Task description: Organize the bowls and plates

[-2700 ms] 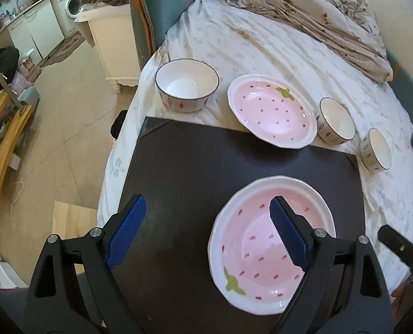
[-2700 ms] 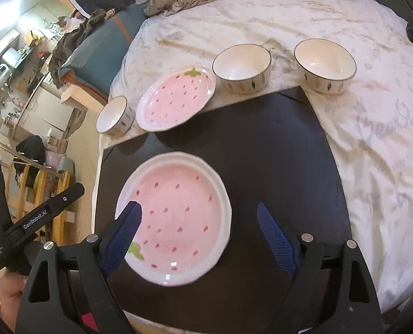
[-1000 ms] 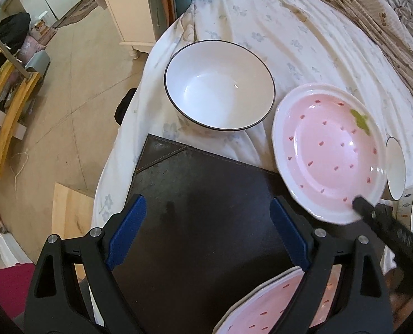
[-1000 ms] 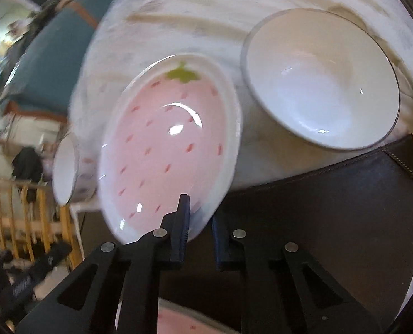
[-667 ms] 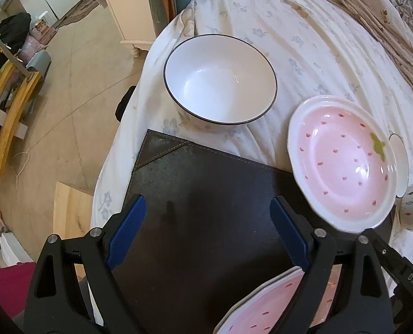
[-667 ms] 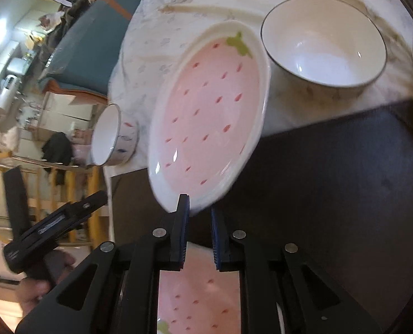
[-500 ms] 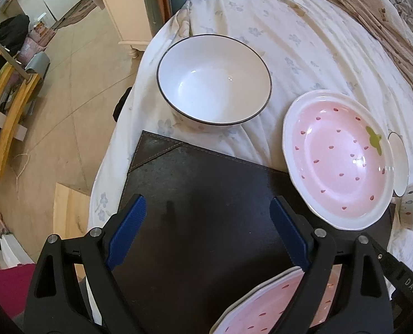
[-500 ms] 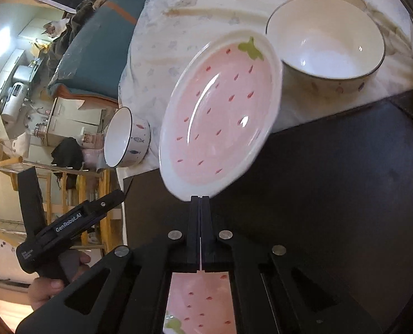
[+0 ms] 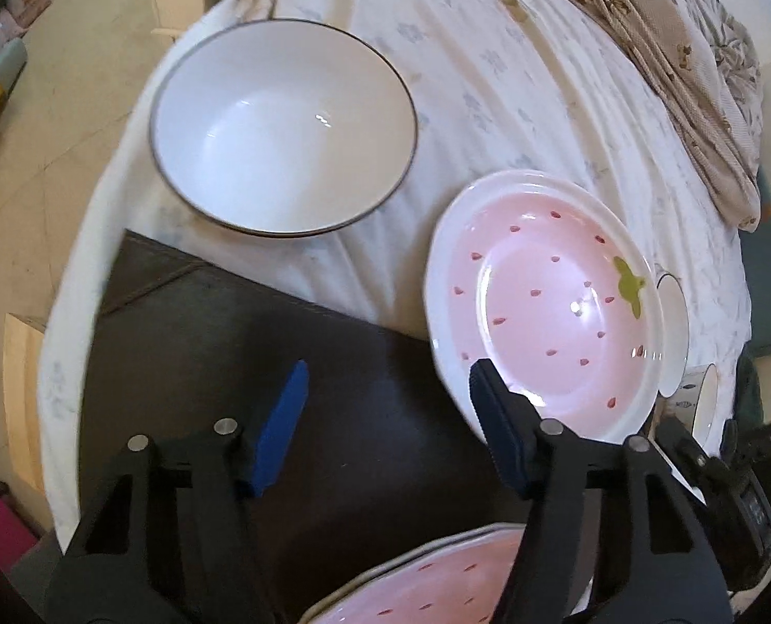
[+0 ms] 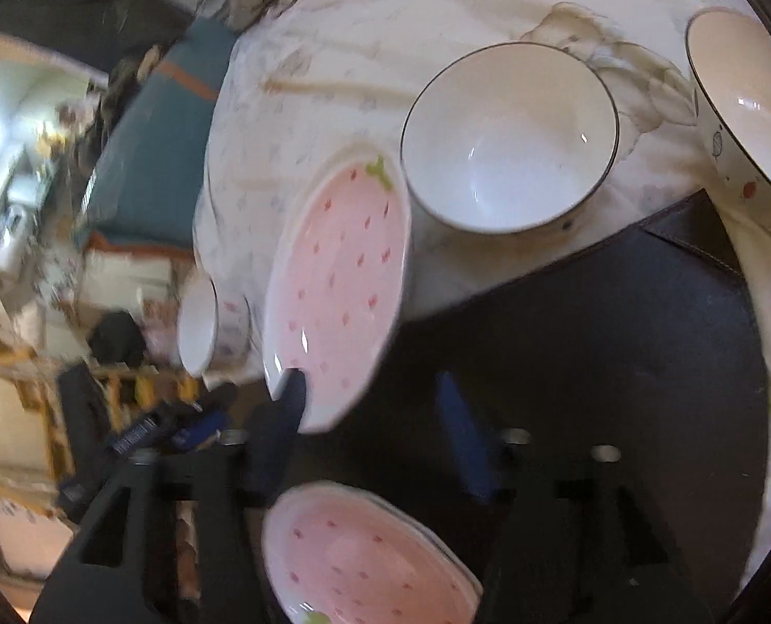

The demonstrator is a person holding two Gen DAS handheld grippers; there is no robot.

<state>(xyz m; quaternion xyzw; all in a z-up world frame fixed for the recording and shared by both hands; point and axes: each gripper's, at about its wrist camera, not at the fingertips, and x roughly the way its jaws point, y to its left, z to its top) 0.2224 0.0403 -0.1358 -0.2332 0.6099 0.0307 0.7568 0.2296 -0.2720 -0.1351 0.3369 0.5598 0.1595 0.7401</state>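
Your right tool (image 10: 375, 416) has its blue pads spread apart. The strawberry plate (image 10: 341, 281) sits tilted just ahead of it, its lower rim by the left pad (image 10: 286, 405); motion blur keeps you from telling whether that pad touches the rim. The plate's long axis runs away from you, with the green leaf mark (image 10: 377, 171) at the far end, toward the middle bowl (image 10: 510, 140).

Your left tool (image 9: 390, 416) is also spread, holding nothing, over the dark mat (image 9: 229, 364) on the bed (image 9: 489, 78). From this side the leaf mark points right, and the plate half overhangs the mat's far edge.

A second strawberry plate (image 10: 364, 556) lies flat on the mat near you, cut off by the frame in both views. The large bowl (image 9: 281, 125) stands upright on the sheet. Behind the tilted plate, two small bowls (image 9: 671, 327) show only as slivers.
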